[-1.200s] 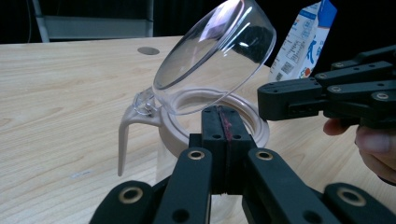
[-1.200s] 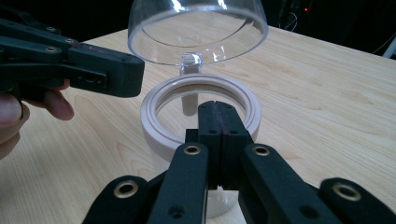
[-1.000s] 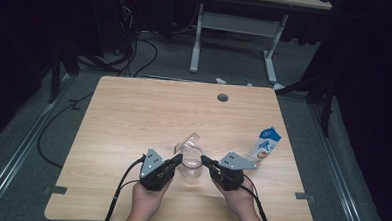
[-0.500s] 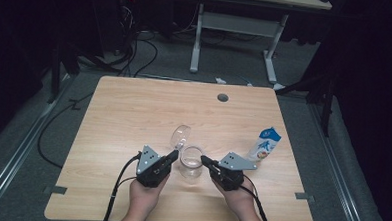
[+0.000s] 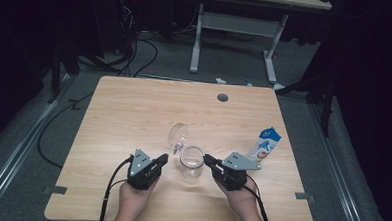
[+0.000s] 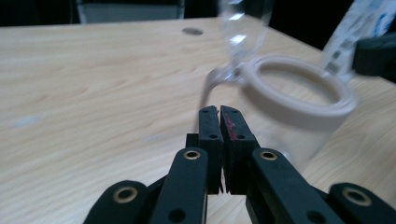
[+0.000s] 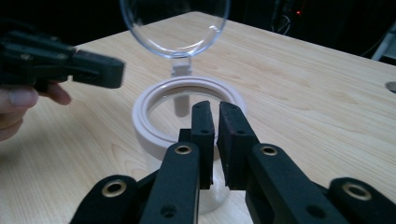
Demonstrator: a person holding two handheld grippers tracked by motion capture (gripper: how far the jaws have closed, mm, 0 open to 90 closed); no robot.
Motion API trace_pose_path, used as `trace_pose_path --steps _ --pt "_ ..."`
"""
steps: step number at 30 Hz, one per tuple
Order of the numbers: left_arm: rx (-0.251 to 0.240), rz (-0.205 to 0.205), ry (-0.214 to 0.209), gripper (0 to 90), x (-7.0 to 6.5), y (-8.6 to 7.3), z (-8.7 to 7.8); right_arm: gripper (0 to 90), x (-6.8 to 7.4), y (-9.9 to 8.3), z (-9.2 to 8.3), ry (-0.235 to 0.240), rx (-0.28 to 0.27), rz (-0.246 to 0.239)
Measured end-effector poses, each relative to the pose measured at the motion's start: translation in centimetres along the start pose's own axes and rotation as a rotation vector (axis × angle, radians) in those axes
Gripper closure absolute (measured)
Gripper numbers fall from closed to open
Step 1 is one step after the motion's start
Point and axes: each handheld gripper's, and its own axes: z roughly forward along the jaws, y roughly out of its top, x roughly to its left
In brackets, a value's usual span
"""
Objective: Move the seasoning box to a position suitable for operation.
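A clear jar with a pale rim stands near the table's front middle. Its hinged clear lid stands open and tilts back-left. My left gripper lies just left of the jar, off the glass, its jaws together with nothing between them. Just right of the jar is my right gripper, pointing at the rim. Its jaws have just been opening and stand a narrow slit apart, holding nothing.
A blue-and-white milk carton stands upright at the right, behind my right hand. A round cable hole sits near the table's far edge. The light wood table is bare at the left and back.
The jar's lid has swung up and now stands open. My left gripper has drawn back from the jar, left and toward the front edge. My right gripper stayed beside the jar.
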Motion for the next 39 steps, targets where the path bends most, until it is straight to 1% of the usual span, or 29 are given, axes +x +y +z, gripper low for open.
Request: trace_pose_path --steps 2,5,11,13,15,16,17,18,21,23,24,26,27,31,35,39 --pt "0.017 -0.001 0.015 87.8 0.9 -0.7 -0.6 84.5 -0.3 -0.1 -0.2 -0.006 0.000 0.010" --pt "0.037 0.015 0.038 87.6 1.8 -1.4 -1.3 83.9 -0.9 -0.5 -0.4 -0.020 0.010 0.025" --pt "0.065 0.041 0.062 86.4 3.5 -2.3 -2.4 82.7 -1.8 -1.2 -0.7 -0.046 0.024 0.050" --pt "0.077 0.046 0.054 84.7 3.9 -2.6 -2.6 81.8 -2.0 -1.5 -0.8 -0.058 0.029 0.056" --pt "0.082 0.061 0.044 82.6 4.0 -2.9 -2.7 80.3 -2.2 -1.8 -0.9 -0.074 0.040 0.063" --pt "0.077 0.061 0.035 82.3 4.1 -3.2 -2.9 79.5 -2.4 -1.9 -1.0 -0.081 0.043 0.069" --pt "0.077 0.051 0.016 81.9 4.1 -3.3 -2.9 78.4 -2.5 -2.0 -1.1 -0.089 0.046 0.083" --pt "0.079 0.052 0.007 80.9 4.1 -3.4 -3.0 77.0 -2.6 -2.2 -1.3 -0.108 0.053 0.088" --pt "0.073 0.071 0.001 79.0 4.0 -3.2 -3.0 72.6 -2.8 -2.6 -2.1 -0.155 0.064 0.091" --pt "0.068 0.075 -0.005 78.7 3.9 -3.3 -3.1 68.7 -3.0 -3.1 -2.9 -0.196 0.067 0.102" --pt "0.067 0.077 -0.005 78.6 3.8 -3.3 -3.2 67.0 -3.2 -3.6 -3.5 -0.224 0.071 0.106" --pt "0.068 0.090 -0.002 78.5 3.6 -3.5 -3.4 64.5 -3.6 -4.2 -4.2 -0.254 0.080 0.122" --pt "0.065 0.088 0.000 78.4 3.5 -3.6 -3.5 62.6 -3.9 -4.5 -4.8 -0.275 0.081 0.136" --pt "0.051 0.072 0.005 78.0 3.4 -3.5 -3.8 55.2 -5.0 -5.5 -6.1 -0.331 0.079 0.178" --pt "0.050 0.074 0.010 77.9 3.3 -3.5 -3.6 44.2 -6.4 -5.9 -6.6 -0.387 0.077 0.220" --pt "0.062 0.072 0.015 77.9 3.4 -3.7 -3.3 34.8 -7.4 -6.2 -6.5 -0.450 0.080 0.239"
